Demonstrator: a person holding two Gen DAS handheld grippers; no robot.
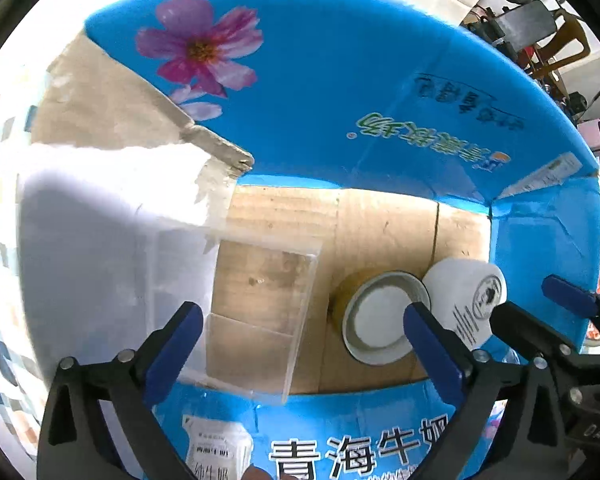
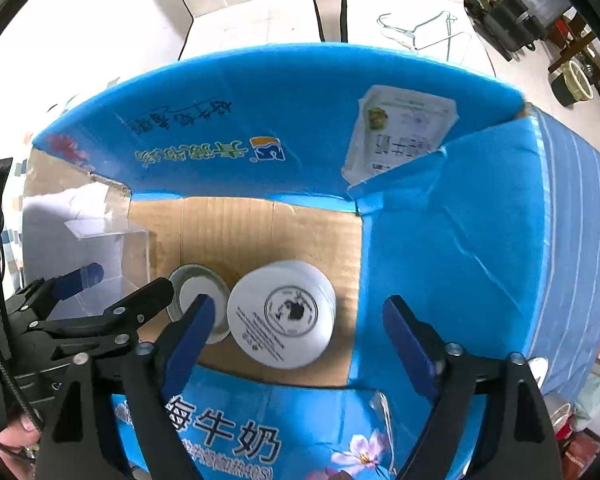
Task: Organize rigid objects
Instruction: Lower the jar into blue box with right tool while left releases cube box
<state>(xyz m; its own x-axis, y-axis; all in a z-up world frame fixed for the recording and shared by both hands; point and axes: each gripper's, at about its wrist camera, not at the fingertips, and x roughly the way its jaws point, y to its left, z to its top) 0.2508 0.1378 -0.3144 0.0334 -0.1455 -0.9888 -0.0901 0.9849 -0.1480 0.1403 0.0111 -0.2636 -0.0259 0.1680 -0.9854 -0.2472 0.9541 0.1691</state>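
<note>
Both grippers spread, holding nothing, poised over blue box [image 2: 440, 240]: left gripper [image 1: 300, 344], right gripper [image 2: 298, 340]. 3 items packed along cardboard floor, likely to save room: clear acrylic case [image 1: 256, 312] at left, tin can [image 1: 380, 316] touching white jar [image 2: 282, 312]. Raised flaps crowd any approach

Left gripper [image 1: 300, 340] agape, right gripper [image 2: 300, 336] agape

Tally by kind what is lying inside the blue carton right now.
Clear acrylic organizer: 1
White jar: 1
Yellow container with metal-rimmed white lid: 1
Total: 3
</note>
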